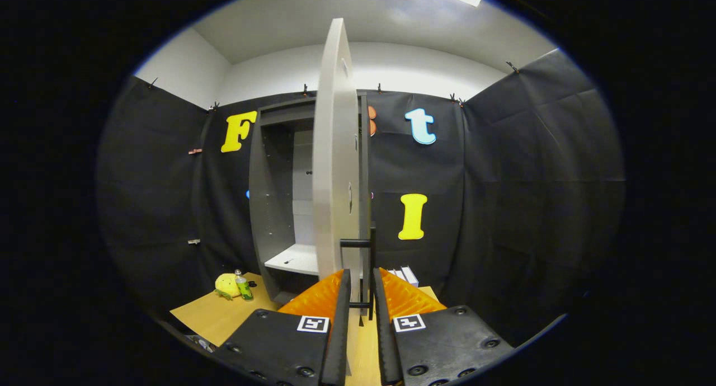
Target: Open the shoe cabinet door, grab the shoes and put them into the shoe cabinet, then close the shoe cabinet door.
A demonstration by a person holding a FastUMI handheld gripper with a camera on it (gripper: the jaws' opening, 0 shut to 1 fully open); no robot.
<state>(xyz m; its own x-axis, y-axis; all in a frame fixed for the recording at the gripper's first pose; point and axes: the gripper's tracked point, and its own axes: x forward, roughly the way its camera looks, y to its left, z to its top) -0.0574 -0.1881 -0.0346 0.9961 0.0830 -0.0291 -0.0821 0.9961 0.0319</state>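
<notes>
A yellow toy and one bottle sit on the floor, left of the cabinet; what the toy is, I can't make out. The cabinet stands open, one shelf bare, its lower part cut off by my claw. The door swings edge-on toward me. My fingers sit narrowly parted around its handle; whether they press it, I can't tell. White boxes peek out right.

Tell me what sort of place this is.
Likely a staged test booth, not a home: black cloth wall clipped up all round, a lone shoe cabinet with its door open, whose handle sits between the gripper fingers.
</notes>
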